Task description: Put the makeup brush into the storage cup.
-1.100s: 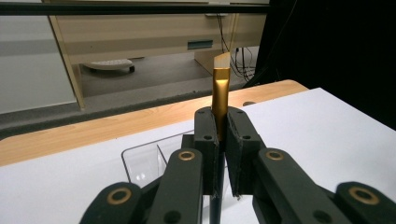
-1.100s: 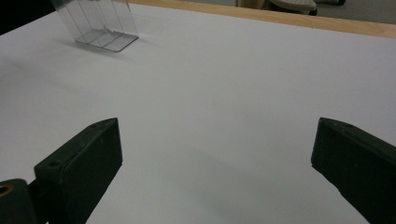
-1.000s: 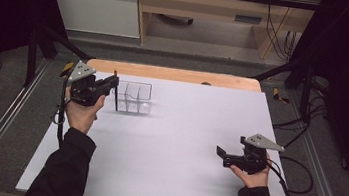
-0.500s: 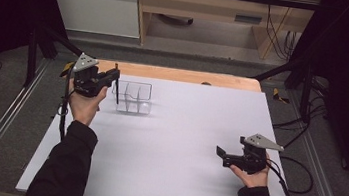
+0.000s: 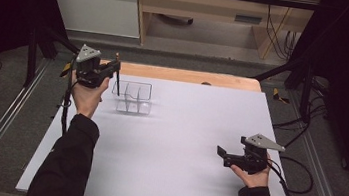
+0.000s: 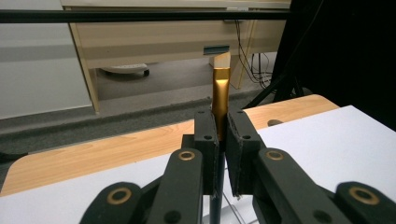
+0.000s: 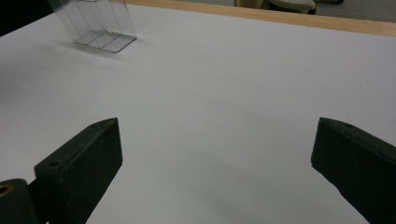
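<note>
Nearest to the person, the right gripper [image 5: 223,154] is held low over the white bench [image 5: 179,169] at its right side; its fingers [image 7: 79,163] are spread wide and nothing is seen between them. Farther off, at the left, the left gripper [image 5: 114,68] is raised above the bench; its fingers [image 6: 206,140] are pressed tight on a brush [image 6: 220,100] with a gold ferrule, which is kept upright, its dark handle hanging down beside a clear divided organizer [image 5: 134,98]; the organizer is placed on the bench near the far wooden edge [image 5: 190,76].
</note>
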`<state>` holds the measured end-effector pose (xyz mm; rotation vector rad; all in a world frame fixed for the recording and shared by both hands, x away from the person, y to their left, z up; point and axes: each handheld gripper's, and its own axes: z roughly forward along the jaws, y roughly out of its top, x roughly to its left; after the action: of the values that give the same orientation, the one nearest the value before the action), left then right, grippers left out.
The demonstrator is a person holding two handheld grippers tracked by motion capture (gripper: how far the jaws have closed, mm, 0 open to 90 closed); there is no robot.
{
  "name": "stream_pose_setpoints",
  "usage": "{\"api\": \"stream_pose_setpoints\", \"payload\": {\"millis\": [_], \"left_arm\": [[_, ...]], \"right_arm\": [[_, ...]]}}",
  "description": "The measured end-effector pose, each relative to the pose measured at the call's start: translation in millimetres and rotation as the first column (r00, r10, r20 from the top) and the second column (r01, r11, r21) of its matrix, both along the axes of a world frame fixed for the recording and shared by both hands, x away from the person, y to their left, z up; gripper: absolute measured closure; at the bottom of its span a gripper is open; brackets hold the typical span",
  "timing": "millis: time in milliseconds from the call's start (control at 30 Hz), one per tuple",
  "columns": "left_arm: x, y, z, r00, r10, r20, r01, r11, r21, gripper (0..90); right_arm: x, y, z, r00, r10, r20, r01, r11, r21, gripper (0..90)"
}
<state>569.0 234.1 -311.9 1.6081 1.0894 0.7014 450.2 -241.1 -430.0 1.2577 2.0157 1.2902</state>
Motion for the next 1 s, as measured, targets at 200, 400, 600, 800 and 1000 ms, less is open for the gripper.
{"api": "stream_pose_setpoints", "payload": {"millis": [200, 400, 600, 800, 1000], "left_arm": [[10.2, 1.5, 0.1, 0.9999, 0.016, 0.001, -0.016, 0.9999, 0.008, 82.8], [17.9, 5.4, -3.8, 0.9995, 0.03, -0.006, -0.03, 0.9995, -0.008, 82.8], [22.4, 7.8, -6.3, 0.9991, 0.043, 0.001, -0.043, 0.9991, -0.005, 82.8], [29.3, 8.1, -12.7, 0.9983, 0.058, -0.011, -0.057, 0.9982, 0.018, 82.8], [33.3, 9.6, -15.8, 0.9983, 0.058, -0.008, -0.058, 0.9982, 0.014, 82.8]], "right_arm": [[-0.4, -0.2, 0.5, 1.0, 0.001, 0.0, -0.001, 1.0, 0.003, 2.6], [-0.3, -1.1, 1.2, 1.0, 0.0, 0.002, 0.0, 1.0, 0.004, 2.6], [0.2, 0.2, 0.1, 1.0, 0.003, -0.003, -0.003, 1.0, 0.004, 2.6], [0.5, 0.1, -0.1, 1.0, 0.001, -0.003, -0.001, 1.0, -0.001, 2.6], [0.9, 0.1, -0.7, 1.0, 0.001, -0.004, -0.001, 1.0, -0.008, 2.6]]}}
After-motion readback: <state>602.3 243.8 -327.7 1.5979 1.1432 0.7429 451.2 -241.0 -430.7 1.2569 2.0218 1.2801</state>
